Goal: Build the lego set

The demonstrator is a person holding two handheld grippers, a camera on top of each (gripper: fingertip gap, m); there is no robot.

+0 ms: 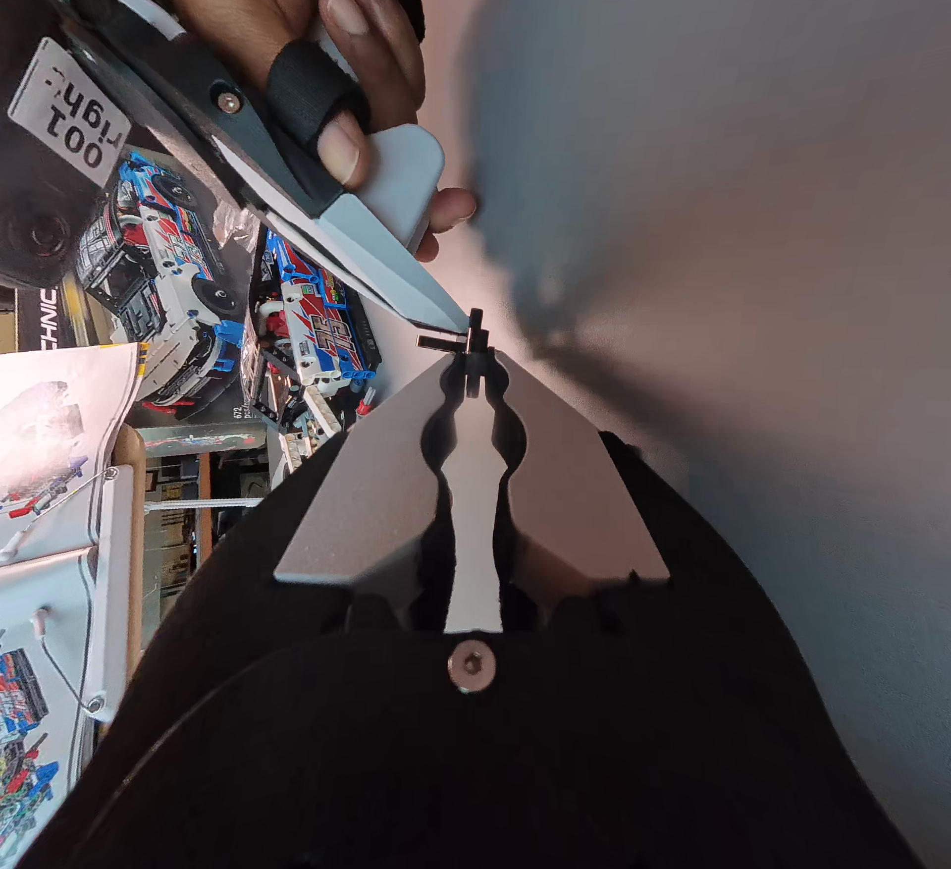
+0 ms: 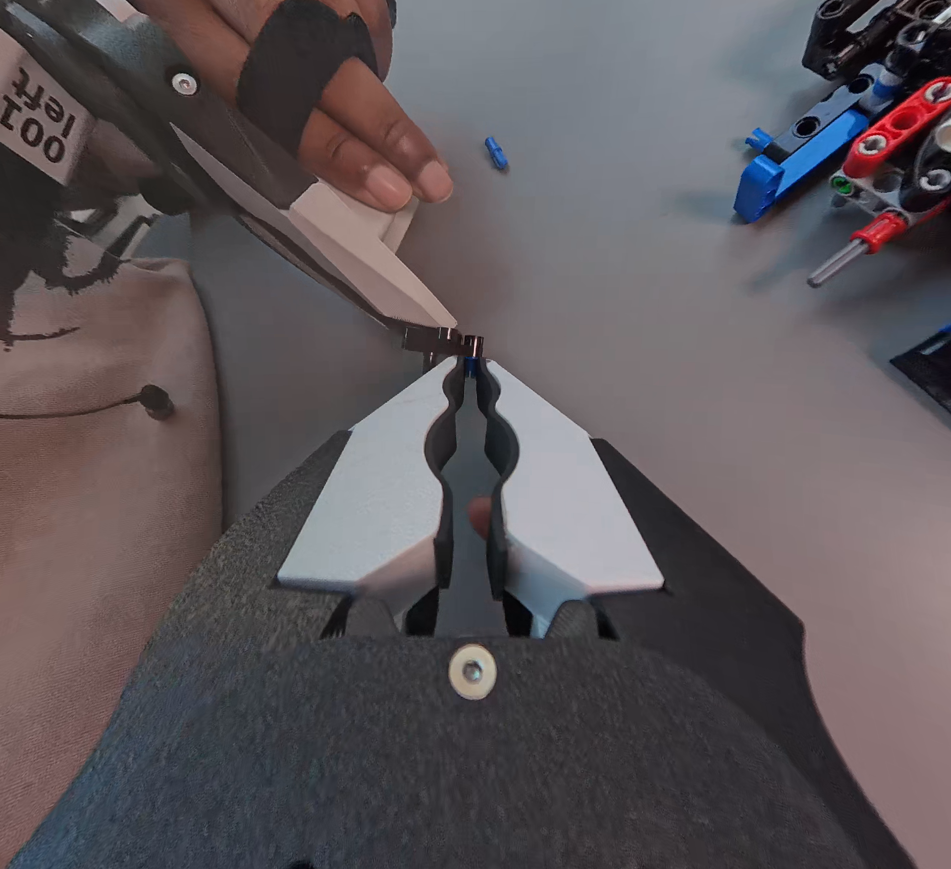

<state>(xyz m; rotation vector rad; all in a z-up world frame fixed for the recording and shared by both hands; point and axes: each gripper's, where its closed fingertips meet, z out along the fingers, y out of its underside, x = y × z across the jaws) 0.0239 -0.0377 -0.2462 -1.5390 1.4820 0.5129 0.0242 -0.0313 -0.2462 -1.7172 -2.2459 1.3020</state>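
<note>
My left claw (image 1: 476, 360) is clenched on a small black lego piece (image 1: 474, 341), pinching it right at the fingertips, and the view along it is rolled sideways, so the counter (image 1: 772, 175) reads as a wall of grey. In the right wrist view that same claw (image 2: 442, 327) comes in from the upper left, slanting down toward the middle, with my left hand (image 2: 288, 46) wrapped over its handle, a black strap around one finger and two fingertips resting forward on the white finger block.

At the centre the two claws meet tip to tip above the counter (image 2: 617, 72). My right claw (image 2: 469, 364) is nipped shut on a small blue pin (image 2: 469, 365), whose end touches the black lego piece (image 2: 442, 341). Seen from the left wrist view, the right claw (image 1: 463, 324) slants in from the upper left too, my right hand (image 1: 288, 20) gripping it from above with a strapped finger curled over the body.

A second loose blue pin (image 2: 496, 153) lies on the counter just beyond the meeting point, apart from everything else. Far right sits the partly built lego car chassis (image 2: 875, 123), black beams with blue and red parts and a grey axle sticking out toward me. In the left wrist view, the set's box (image 1: 170, 278) and the open instruction booklet (image 1: 51, 484) crowd the left edge.
</note>
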